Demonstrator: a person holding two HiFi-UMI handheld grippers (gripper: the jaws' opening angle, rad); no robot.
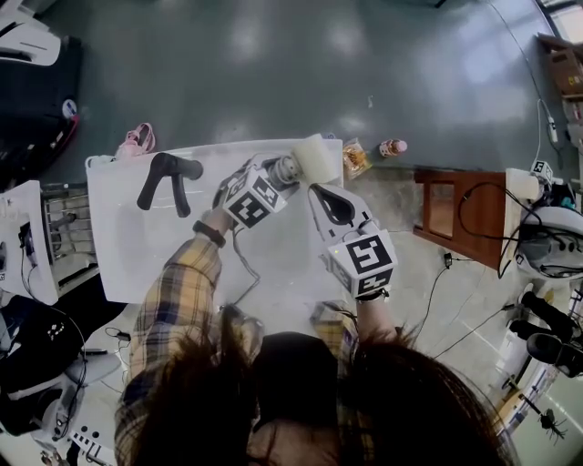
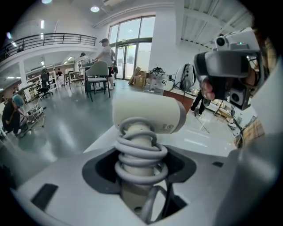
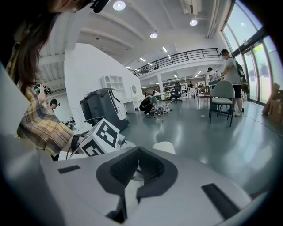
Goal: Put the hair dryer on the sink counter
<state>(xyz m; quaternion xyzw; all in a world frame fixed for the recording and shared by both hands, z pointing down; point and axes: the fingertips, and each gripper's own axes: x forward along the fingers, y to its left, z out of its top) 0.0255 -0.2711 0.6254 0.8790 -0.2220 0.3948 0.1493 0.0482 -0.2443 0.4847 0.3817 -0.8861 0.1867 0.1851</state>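
White sink counter (image 1: 127, 250) on glossy grey floor (image 1: 273, 73); L claw (image 2: 139, 174) grips hair dryer (image 2: 148, 112), R claw (image 3: 138, 165) closed, empty.

A glossy grey floor (image 1: 273, 64) spreads beneath tall windows (image 2: 130, 39) and ceiling lights (image 3: 119, 5).

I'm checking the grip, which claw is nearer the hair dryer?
Left. The left claw is clamped on the hair dryer, around its cord-wrapped handle. The right claw is shut and empty, just beside the dryer's head.
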